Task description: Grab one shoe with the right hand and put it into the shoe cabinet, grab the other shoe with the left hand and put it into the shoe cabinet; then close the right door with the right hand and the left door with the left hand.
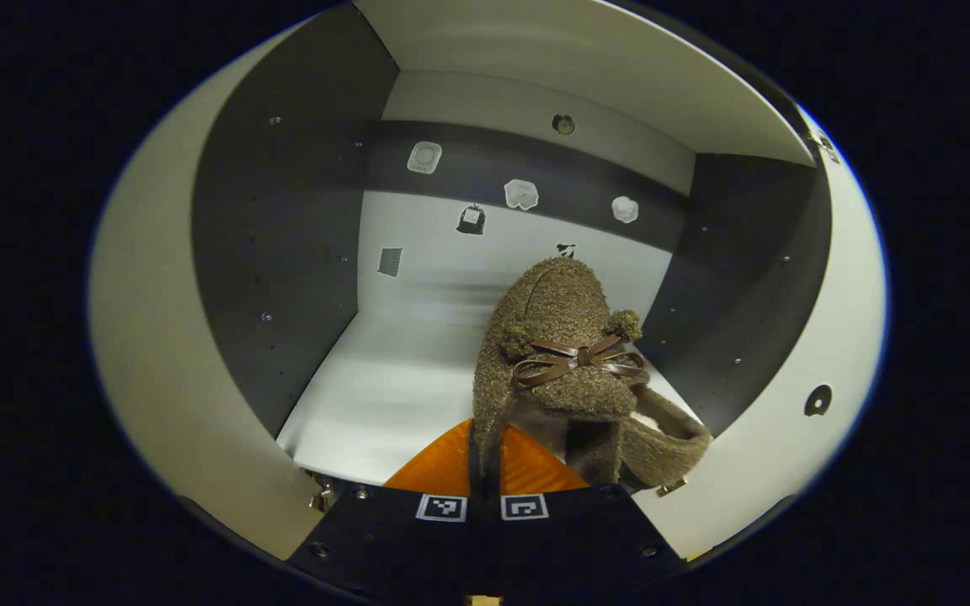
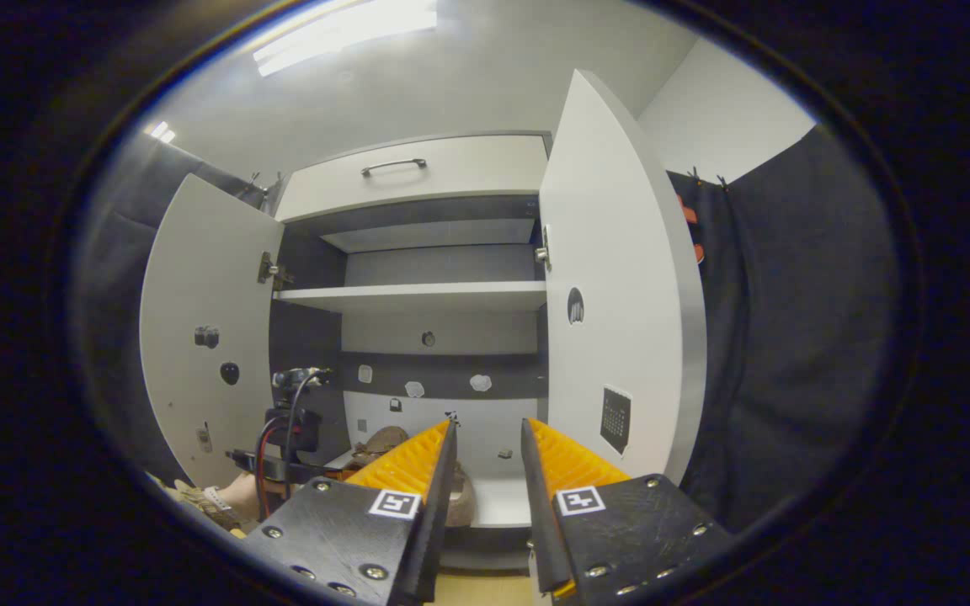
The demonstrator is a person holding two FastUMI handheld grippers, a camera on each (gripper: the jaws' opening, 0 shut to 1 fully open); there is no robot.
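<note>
I hold a shoe [image 1: 565, 353] clamped in my left gripper [image 1: 485, 459] inside the cabinet [image 1: 418, 379] | right gripper [image 2: 485, 454] apart, facing open doors [image 2: 611, 286]

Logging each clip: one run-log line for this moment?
left gripper: shut on shoe inside cabinet | right gripper: open, empty | both doors open
</note>
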